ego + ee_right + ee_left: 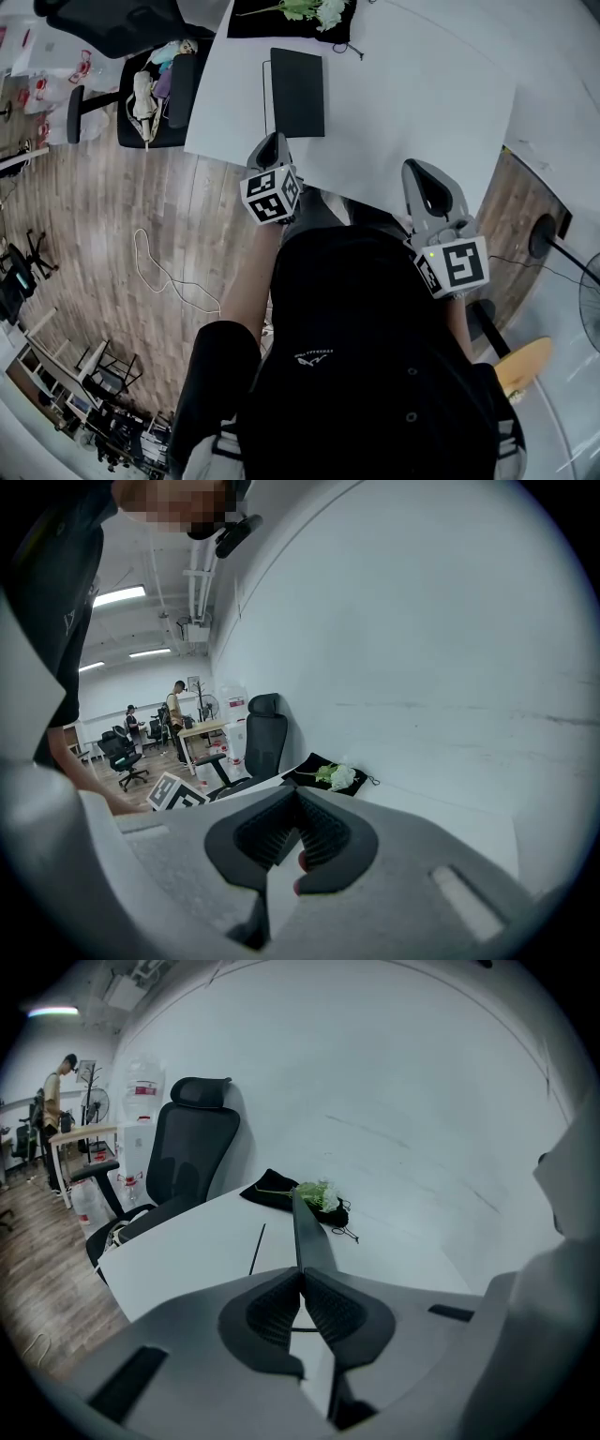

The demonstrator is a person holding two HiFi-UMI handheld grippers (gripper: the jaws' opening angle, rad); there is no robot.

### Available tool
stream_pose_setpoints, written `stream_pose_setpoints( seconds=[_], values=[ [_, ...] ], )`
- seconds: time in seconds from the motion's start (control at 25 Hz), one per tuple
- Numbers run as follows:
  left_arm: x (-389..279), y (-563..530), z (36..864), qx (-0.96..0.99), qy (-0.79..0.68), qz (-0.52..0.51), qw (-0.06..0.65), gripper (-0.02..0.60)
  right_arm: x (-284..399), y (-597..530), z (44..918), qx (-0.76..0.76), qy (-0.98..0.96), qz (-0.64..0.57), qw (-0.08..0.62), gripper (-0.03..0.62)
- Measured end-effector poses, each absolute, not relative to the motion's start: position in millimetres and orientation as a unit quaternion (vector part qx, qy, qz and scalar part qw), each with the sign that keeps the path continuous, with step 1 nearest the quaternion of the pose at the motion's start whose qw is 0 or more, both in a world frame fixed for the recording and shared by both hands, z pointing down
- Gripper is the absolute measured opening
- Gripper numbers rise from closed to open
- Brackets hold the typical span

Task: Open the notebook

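We see the left gripper (272, 142), fingers (272, 1309) clenched together on nothing. The closed notebook (297, 92) lies flat on the desk (403, 103), just ahead of their tips. The right gripper (424, 178) is likewise clenched and empty, and the notebook lies ahead-left of its fingers.

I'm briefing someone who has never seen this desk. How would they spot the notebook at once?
Start at the big white table and look at its left side, just ahead of the left gripper. The notebook is the plain black rectangle lying flat and closed there. Unlike the black mat at the far edge, it has no flowers on it.
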State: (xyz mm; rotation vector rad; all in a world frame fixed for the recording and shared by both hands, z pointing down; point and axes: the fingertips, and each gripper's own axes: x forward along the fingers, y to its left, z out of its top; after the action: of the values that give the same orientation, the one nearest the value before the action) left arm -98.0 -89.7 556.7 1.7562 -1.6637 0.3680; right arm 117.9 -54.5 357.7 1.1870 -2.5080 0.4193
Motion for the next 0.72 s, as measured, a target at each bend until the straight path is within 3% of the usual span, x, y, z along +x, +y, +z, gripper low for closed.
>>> stream_pose_setpoints(
  seconds=[0.72],
  values=[
    [-53,-91,524,0.745,-0.586,0.147,0.284,0.015,129,-56,358,0.433,-0.875,0.151,0.159,0.005]
  ],
)
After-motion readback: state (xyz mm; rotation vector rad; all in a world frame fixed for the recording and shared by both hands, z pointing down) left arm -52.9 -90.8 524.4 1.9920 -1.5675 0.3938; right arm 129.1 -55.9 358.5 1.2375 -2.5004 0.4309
